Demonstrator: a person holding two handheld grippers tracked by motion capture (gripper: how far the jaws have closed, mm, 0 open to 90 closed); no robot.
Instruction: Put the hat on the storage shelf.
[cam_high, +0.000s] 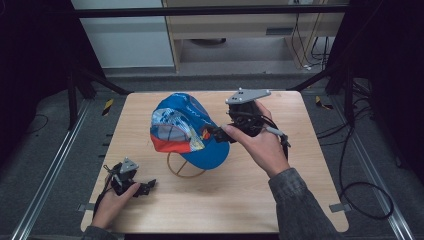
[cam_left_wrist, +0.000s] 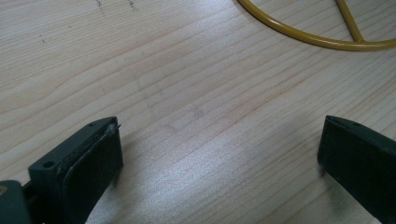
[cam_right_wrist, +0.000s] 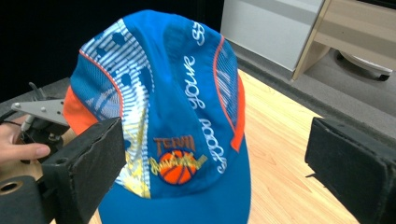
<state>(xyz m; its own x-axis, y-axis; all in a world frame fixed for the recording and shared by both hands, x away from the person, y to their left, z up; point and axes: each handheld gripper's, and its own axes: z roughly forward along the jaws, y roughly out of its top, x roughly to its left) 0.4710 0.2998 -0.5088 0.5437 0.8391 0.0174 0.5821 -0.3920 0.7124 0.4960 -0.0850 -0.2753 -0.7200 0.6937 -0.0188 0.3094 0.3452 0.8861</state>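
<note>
A blue cap with orange and white panels and a basketball logo rests on a yellow wire stand at the middle of the wooden table. My right gripper is at the cap's right side. In the right gripper view its jaws stand wide apart, with the cap and its brim in front of them and neither pad pressing on it. My left gripper rests low near the table's front left, open over bare wood, with the stand's ring ahead of it.
Metal rails run along both sides of the table, and dark frame struts stand at its far corners. Cables lie on the grey floor to the right. A white and wooden cabinet stands behind the table. My left gripper is seen past the cap in the right gripper view.
</note>
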